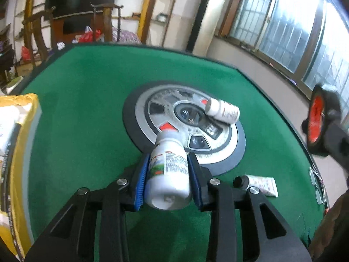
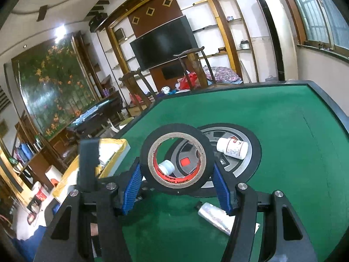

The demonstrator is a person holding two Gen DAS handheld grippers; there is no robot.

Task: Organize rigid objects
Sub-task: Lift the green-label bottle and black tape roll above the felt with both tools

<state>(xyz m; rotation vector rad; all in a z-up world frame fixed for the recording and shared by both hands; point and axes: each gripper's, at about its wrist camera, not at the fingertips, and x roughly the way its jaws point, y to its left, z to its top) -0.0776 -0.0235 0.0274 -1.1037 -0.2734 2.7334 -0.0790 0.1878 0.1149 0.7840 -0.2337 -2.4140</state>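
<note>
Green felt table fills both views, its round grey hub in the middle, a yellow-edged box at the left. Left gripper clamps a white bottle between its blue pads, cap pointing at the hub, raised above the felt. Right gripper grips a black tape roll upright. Second bottle lies on the hub; a small tube lies on the felt nearby.
</note>
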